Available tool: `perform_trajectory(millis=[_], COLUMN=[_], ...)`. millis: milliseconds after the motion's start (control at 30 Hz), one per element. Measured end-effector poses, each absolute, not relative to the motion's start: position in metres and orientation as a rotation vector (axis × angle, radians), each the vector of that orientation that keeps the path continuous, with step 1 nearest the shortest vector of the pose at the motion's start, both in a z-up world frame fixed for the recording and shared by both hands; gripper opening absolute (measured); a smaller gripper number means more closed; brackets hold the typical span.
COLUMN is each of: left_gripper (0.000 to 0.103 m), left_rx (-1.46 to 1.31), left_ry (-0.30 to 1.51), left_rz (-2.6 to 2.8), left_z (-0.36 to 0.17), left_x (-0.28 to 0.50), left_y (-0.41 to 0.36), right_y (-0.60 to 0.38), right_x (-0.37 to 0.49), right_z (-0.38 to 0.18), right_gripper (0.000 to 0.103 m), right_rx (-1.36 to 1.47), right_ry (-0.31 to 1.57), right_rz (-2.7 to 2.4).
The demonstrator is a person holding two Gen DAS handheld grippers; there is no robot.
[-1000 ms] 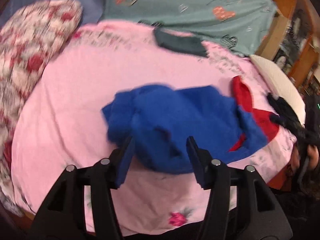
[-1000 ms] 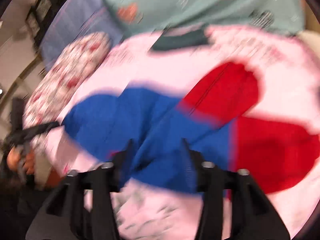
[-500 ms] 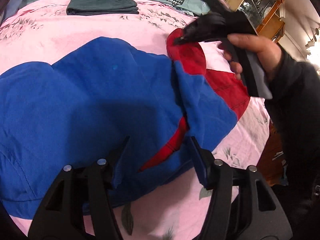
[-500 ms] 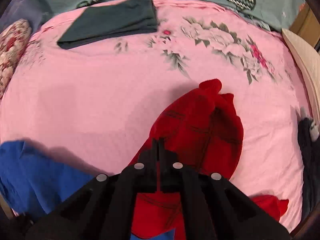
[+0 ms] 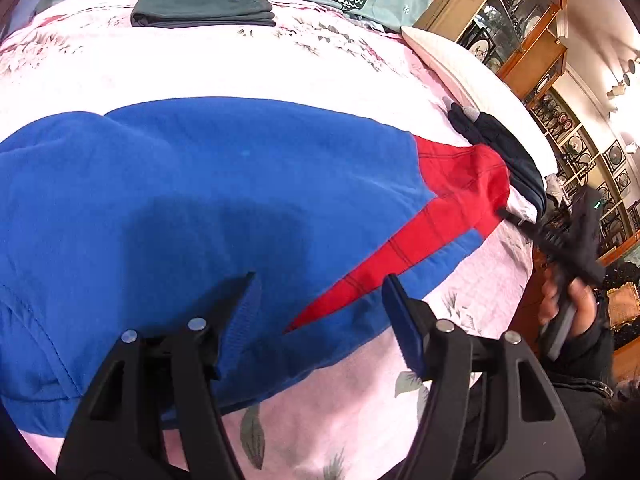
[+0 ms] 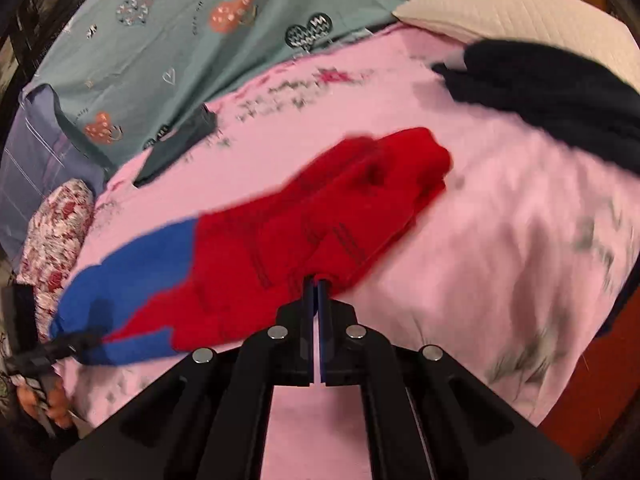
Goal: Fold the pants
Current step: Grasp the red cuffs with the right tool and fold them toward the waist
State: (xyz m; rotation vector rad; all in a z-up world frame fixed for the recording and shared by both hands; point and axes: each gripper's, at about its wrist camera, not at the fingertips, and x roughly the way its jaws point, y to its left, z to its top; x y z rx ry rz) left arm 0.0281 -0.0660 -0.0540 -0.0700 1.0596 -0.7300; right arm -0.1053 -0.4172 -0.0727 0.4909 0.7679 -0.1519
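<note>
Right gripper (image 6: pixel 318 286): jaws pressed nearly together at lower centre of the right wrist view, pinching the red cuff end of the pants (image 6: pixel 256 256); half a second ago it held the same red cloth bunched in a lump just ahead of it.
Left gripper (image 5: pixel 320 292): jaws wide apart at lower centre of the left wrist view, holding nothing, hovering over the blue upper part near the waistband edge; as widely spread as half a second ago.
Pants, now: in the left wrist view the blue body fills the centre and left, and the red legs (image 5: pixel 460 184) run out to the right of the frame in a long taper, no longer folded back on the blue.
Change: the right gripper has drawn the red legs outward, so the garment lies stretched lengthwise across the pink floral sheet (image 5: pixel 280 64).
Meaning: this looks like the spreading step; no fold is made yet, and the near red leg seems still twisted under blue cloth.
Blur: the right wrist view is smeared, so the pull is likely not finished.
Surroundings: a folded dark green garment (image 5: pixel 204 6) sits at upper left of the frame, a dark pile (image 5: pixel 504 152) just beside the red cuff at right.
</note>
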Motion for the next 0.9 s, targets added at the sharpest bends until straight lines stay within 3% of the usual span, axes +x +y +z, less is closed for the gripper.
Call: perform_trajectory(millis=[33,100,167,333,467,500,567,633,767,800,867,900], left_gripper=[0.066,0.066,0.071,0.073,0.075,0.068,0.025,0.004,0.003,0.005,0.057,0.066], left_rx=[-0.065,-0.060,-0.068,-0.113,-0.116,-0.143,-0.154,-0.166,-0.178,-0.157,-0.118,-0.089], left_ry=[1.062,1.061,1.055,0.979,0.965,0.989,0.990,0.986,0.987,0.974,0.900,0.853], left_rz=[-0.723,-0.715,-0.703,-0.616,-0.404,-0.381,-0.351,-0.307,-0.298,-0.308,-0.381,-0.406], left_z=[-0.054,-0.052,-0.049,-0.026,-0.027,-0.036,-0.046,-0.050,-0.048,-0.041,-0.020,-0.012], left_x=[0.028,0.027,0.024,0.022,0.039,0.045,0.047,0.045,0.041,0.036,0.020,0.014], left_y=[-0.067,-0.068,-0.060,-0.007,0.054,0.069,0.088,0.100,0.104,0.098,0.079,0.071], right_y=[-0.419,-0.424,-0.431,-0.449,-0.424,-0.416,-0.411,-0.421,-0.423,-0.421,-0.414,-0.407], right_x=[-0.104,-0.102,-0.107,-0.113,-0.080,-0.071,-0.046,-0.033,-0.034,-0.035,-0.042,-0.044], right_z=[-0.079,-0.074,-0.057,-0.007,0.011,0.008,-0.016,-0.049,-0.071,-0.068,-0.055,-0.044], right_gripper=[0.005,0.025,0.029,0.030,0.030,0.030,0.030,0.030,0.030,0.030,0.030,0.030], right_rx=[0.508,0.505,0.474,0.370,0.304,0.288,0.252,0.292,0.292,0.289,0.282,0.276], right_ry=[0.780,0.772,0.751,0.625,0.613,0.637,0.762,0.878,0.884,0.880,0.848,0.822], right_rz=[-0.149,-0.169,-0.211,-0.325,-0.121,-0.094,-0.141,-0.187,-0.177,-0.181,-0.156,-0.117])
